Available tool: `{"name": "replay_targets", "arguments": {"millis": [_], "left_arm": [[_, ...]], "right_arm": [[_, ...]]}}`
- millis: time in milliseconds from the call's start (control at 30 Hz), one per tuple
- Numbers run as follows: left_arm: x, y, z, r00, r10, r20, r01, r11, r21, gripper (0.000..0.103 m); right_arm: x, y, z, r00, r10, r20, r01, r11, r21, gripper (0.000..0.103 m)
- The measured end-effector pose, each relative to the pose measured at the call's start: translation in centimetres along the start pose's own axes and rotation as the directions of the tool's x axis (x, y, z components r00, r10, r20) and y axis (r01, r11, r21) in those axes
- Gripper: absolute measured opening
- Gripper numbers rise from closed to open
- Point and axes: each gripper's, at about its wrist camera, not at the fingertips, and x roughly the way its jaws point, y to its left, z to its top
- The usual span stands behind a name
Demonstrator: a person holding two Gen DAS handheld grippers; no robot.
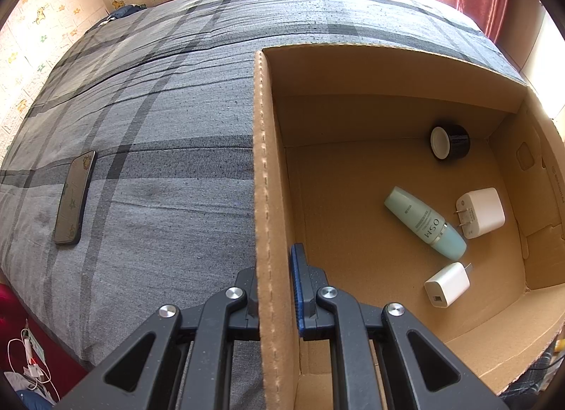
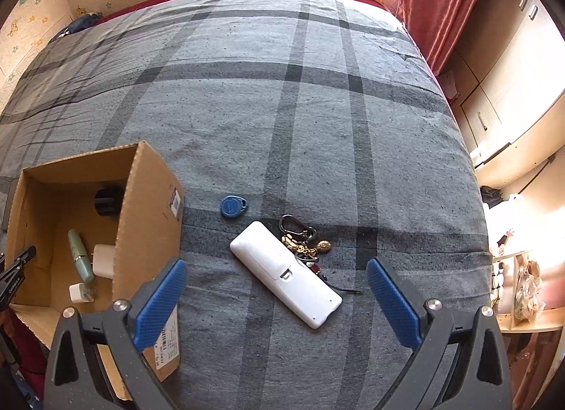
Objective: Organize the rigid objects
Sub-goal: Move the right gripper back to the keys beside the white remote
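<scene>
- Lying across the grey plaid bed (image 2: 300, 110): open brown cardboard box (image 1: 388, 71).
- Clamping that box's left wall: left tool (image 1: 273, 290).
- Hovering wide apart over the white oblong remote (image 2: 286, 274): right tool (image 2: 275, 297).
- Resting inside the box: pale green bottle (image 1: 423, 221), two white chargers (image 1: 482, 212), black jar (image 1: 450, 142).
- Lying beside the remote: brass key bunch (image 2: 303, 240), blue oval fob (image 2: 232, 205).

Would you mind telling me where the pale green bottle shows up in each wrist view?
Left wrist: the green bottle lies right of centre on the box floor, beside the large white charger.
Right wrist: the bottle is at lower left.
Shared landmark: the cardboard box.
</scene>
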Motion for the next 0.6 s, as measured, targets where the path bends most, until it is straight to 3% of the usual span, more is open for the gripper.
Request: {"name": "replay_targets", "arguments": {"millis": [600], "left_arm": [[0.0,0.1,0.2,1.0,-0.002,-0.003,0.002,1.0,-0.002,0.012]], "right_arm": [[6.8,-3.4,-2.5,0.998,0.027,-0.06,-0.024,0.998,0.054,0.103]]}}
